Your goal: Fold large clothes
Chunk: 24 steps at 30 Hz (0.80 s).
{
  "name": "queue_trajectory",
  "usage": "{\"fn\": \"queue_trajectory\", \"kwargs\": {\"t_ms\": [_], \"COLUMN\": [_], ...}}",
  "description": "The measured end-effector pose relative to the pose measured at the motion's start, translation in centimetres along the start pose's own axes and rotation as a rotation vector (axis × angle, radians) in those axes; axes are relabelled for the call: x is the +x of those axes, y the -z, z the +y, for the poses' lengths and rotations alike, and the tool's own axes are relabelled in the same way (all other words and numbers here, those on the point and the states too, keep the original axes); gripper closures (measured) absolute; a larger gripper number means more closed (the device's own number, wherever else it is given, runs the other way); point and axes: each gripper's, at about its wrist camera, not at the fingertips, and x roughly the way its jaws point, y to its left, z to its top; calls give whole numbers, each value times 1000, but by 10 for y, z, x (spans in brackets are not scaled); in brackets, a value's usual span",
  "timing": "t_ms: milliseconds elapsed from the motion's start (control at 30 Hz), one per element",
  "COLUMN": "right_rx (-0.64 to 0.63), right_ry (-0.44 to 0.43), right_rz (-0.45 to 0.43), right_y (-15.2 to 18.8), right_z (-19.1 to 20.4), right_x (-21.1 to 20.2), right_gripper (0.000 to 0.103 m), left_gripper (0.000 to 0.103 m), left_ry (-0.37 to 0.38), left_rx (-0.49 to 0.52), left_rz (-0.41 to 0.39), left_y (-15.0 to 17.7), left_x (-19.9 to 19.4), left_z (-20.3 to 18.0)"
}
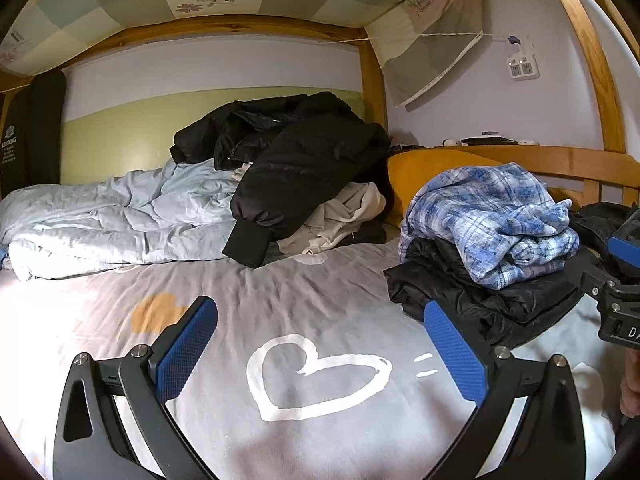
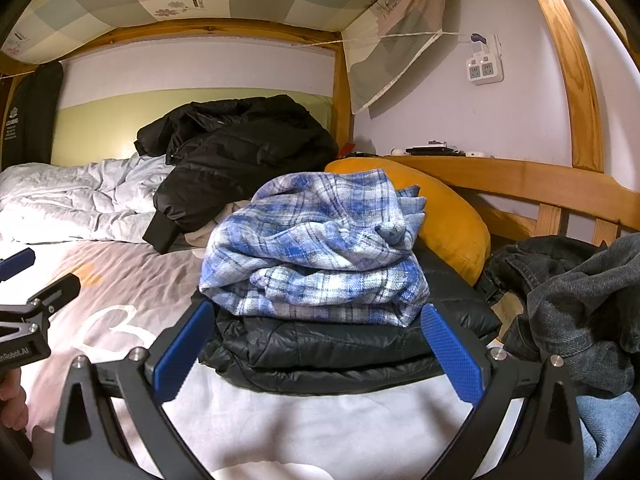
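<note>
A folded blue plaid shirt lies on a folded black puffer jacket on the bed; the stack also shows in the left wrist view, shirt on jacket. My right gripper is open, its blue pads either side of the stack's near edge, holding nothing. My left gripper is open and empty above the grey sheet with the white heart print, left of the stack. An unfolded black coat lies heaped at the back on cream clothes.
A crumpled pale blue duvet fills the back left. An orange pillow sits behind the stack against the wooden bed rail. Dark denim clothes lie at the right. A power strip hangs on the wall.
</note>
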Motion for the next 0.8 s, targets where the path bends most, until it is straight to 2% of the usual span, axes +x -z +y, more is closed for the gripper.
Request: {"fn": "queue_trajectory", "kwargs": {"t_ms": [800], "right_rx": [1], "right_ry": [-1], "right_rz": [1], "right_y": [0], "right_z": [0], "right_x": [0], "right_gripper": [0], "left_gripper": [0], "left_ry": [-4], "left_rx": [3], "left_rz": [-13], "left_y": [-1], "left_x": [-2], "left_z": [-1]}}
